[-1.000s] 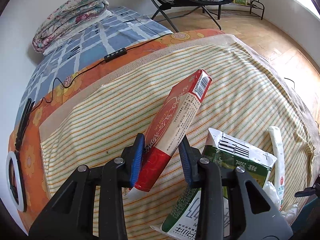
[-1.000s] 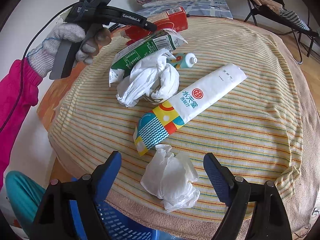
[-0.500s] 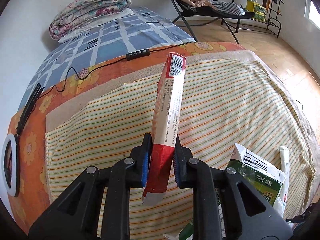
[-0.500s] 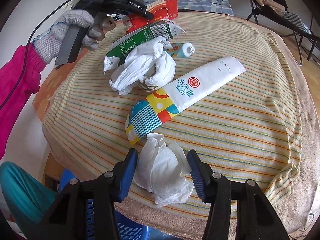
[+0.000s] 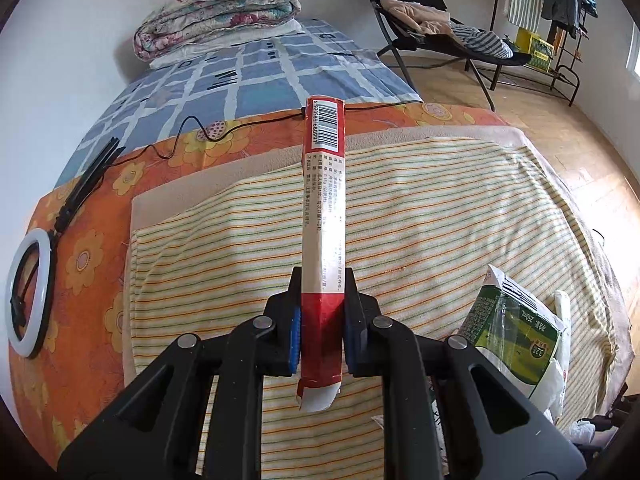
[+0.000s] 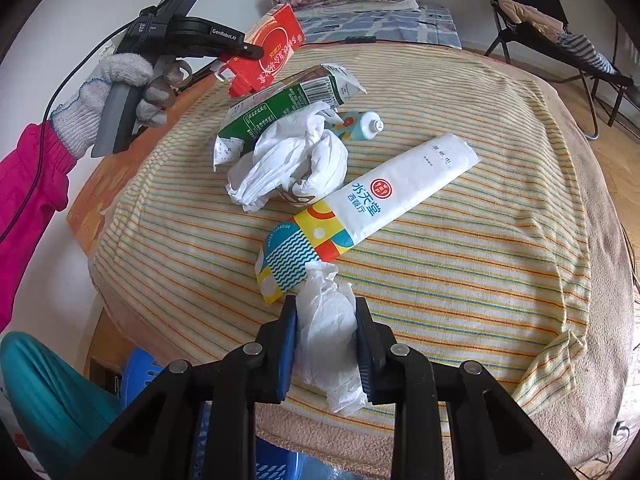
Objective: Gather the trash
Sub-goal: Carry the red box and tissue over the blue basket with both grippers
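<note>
My left gripper (image 5: 320, 320) is lifted over the striped cloth (image 5: 440, 220) with a flat red and beige box (image 5: 323, 208) on edge in it. Its jaws are closing and the pads press the box's red end. From the right wrist view the same box (image 6: 272, 50) hangs in the left gripper (image 6: 240, 50) at the far left. My right gripper (image 6: 325, 320) is low at the cloth's near edge, jaws closing, pads squeezing a crumpled white tissue (image 6: 326, 344). Beyond it lie a long white wrapper (image 6: 380, 204), a crumpled white bag (image 6: 292, 160), a green carton (image 6: 280, 108) and a small tube (image 6: 364, 124).
A blue basket (image 6: 140, 376) stands on the floor below the cloth's near edge, beside a teal-clad leg (image 6: 44, 392). A gloved hand (image 6: 108, 92) holds the left gripper. A ring light (image 5: 28, 296) and a cable (image 5: 192, 128) lie on the orange sheet. A folding chair (image 5: 440, 36) stands behind.
The left gripper closed on the red box, rolled it onto its edge and lifted it. The right gripper's jaws came together around the crumpled tissue.
</note>
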A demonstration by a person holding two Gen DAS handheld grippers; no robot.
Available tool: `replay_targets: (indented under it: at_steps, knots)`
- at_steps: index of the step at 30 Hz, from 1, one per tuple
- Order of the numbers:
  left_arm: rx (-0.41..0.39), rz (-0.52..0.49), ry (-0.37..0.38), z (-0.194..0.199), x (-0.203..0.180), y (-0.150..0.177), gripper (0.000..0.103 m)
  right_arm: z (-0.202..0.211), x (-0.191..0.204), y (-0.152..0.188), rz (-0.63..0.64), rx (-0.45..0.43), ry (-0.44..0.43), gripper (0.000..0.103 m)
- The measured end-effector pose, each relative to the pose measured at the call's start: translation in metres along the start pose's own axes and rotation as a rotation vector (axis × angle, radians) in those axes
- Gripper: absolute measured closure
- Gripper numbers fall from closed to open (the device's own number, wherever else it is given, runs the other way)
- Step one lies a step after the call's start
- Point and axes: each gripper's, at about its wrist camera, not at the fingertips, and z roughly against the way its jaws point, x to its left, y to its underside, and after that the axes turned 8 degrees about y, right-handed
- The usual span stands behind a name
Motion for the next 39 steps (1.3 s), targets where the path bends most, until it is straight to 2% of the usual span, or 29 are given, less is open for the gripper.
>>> replay_targets:
  at_steps: [5, 11, 18, 24, 32, 39]
  knots:
    - [-0.012, -0.024, -0.009, 0.034, -0.001, 0.018, 0.089, 0.011, -0.001, -0.005, -0.017, -0.032, 0.003, 0.077]
    - [-0.012, -0.026, 0.012, 0.083, -0.009, 0.055, 0.089, 0.031, 0.011, -0.007, -0.005, -0.09, 0.004, 0.077]
    - [-0.003, -0.037, 0.057, 0.144, -0.031, 0.116, 0.089, 0.056, 0.034, 0.002, 0.03, -0.153, 0.018, 0.077]
    - [0.012, -0.033, 0.103, 0.187, -0.058, 0.176, 0.089, 0.065, 0.05, 0.023, 0.026, -0.153, -0.006, 0.077]
    - [0.06, -0.027, 0.171, 0.217, -0.092, 0.25, 0.089, 0.072, 0.069, 0.061, 0.036, -0.124, -0.025, 0.077]
    - [0.142, -0.029, 0.226, 0.21, -0.119, 0.311, 0.089, 0.068, 0.074, 0.094, 0.025, -0.077, -0.03, 0.077]
